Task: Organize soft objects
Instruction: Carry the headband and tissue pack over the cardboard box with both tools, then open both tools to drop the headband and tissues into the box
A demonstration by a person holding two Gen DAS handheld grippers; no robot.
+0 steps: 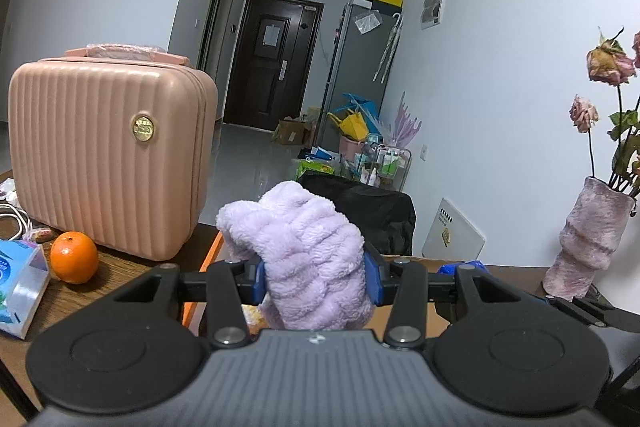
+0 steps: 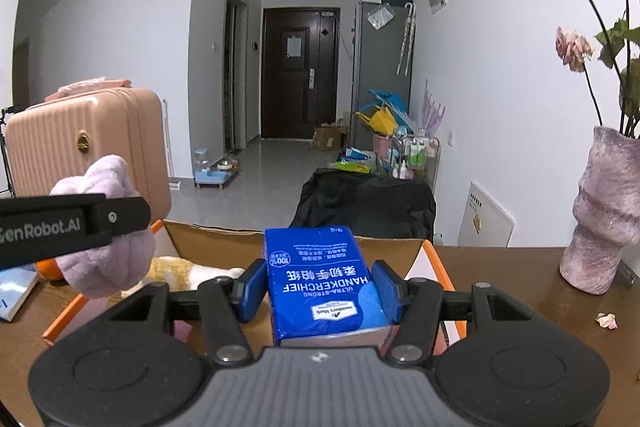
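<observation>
My left gripper (image 1: 316, 281) is shut on a fluffy lilac cloth (image 1: 304, 255), held above the left part of an open cardboard box with orange flaps (image 2: 224, 247). The same cloth (image 2: 108, 251) and the left gripper's finger (image 2: 76, 223) show at the left of the right wrist view. My right gripper (image 2: 320, 291) is shut on a blue handkerchief tissue pack (image 2: 320, 283), held over the box's near side. A yellow and white soft thing (image 2: 188, 273) lies inside the box.
A pink ribbed case (image 1: 108, 155) stands at the left on the brown table (image 2: 520, 307), with an orange (image 1: 74, 257) and a tissue pack (image 1: 20, 287) in front. A purple vase of dried roses (image 2: 604, 211) stands at the right. A black chair back (image 2: 368, 199) is behind the box.
</observation>
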